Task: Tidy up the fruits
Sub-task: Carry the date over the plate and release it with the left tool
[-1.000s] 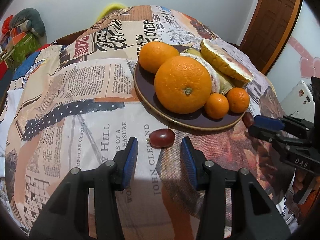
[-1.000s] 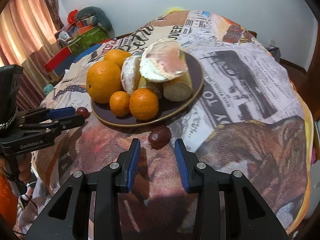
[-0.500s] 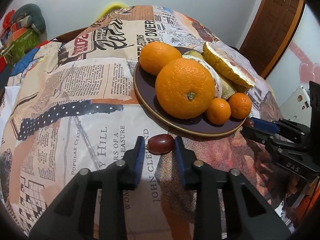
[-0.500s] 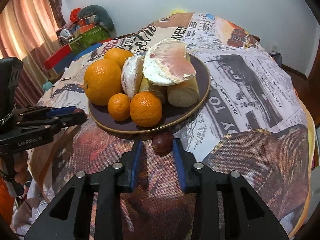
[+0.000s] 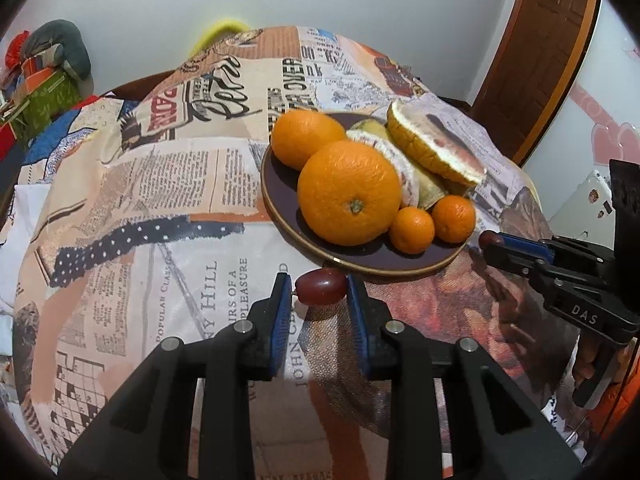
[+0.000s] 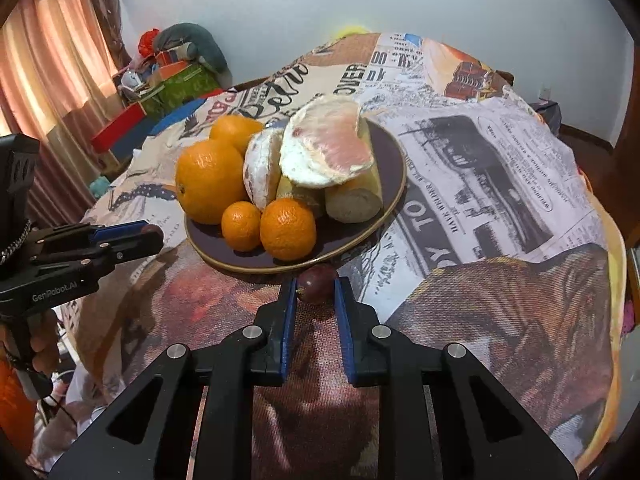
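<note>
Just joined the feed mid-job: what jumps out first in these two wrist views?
The dark plate piled with fruit at the middle of the newspaper-print tablecloth: a big orange in front, small mandarins and peeled pomelo pieces behind. Right at the plate's near rim, each tool is clamped on a red grape: the left tool on the left grape, the right tool on the right grape.
</note>
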{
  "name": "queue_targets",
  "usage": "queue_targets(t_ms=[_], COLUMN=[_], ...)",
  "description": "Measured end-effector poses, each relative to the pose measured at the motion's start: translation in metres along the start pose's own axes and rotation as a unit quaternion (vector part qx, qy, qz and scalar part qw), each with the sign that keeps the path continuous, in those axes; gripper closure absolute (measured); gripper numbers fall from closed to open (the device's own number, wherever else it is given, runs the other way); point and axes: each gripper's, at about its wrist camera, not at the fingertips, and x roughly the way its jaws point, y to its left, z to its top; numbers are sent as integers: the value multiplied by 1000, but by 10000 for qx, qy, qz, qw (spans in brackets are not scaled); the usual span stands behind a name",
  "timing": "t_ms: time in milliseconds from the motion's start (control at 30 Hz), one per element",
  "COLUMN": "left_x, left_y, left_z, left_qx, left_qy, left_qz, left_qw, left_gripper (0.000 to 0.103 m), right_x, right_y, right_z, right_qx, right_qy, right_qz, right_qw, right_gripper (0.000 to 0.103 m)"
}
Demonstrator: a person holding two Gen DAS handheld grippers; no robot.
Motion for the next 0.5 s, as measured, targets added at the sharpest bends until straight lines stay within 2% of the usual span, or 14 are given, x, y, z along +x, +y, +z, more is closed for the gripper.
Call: queue_targets(t_ms=[267,500], left_x=[-23,-36], left_y=[-5,-12], left_z=[15,39], left_qx=[18,98], left_qy=[-357,-709], left_qz=[4,-41], left_qw=[9994,9974], left_gripper=[75,75], right_x=[-24,-29], right_y=[6,15], right_z=[18,41], right_qx=[-172,-331], right_qy=[-394,-736], right_qz=[-56,71], right_qw=[9991,9967], right_gripper=[85,85])
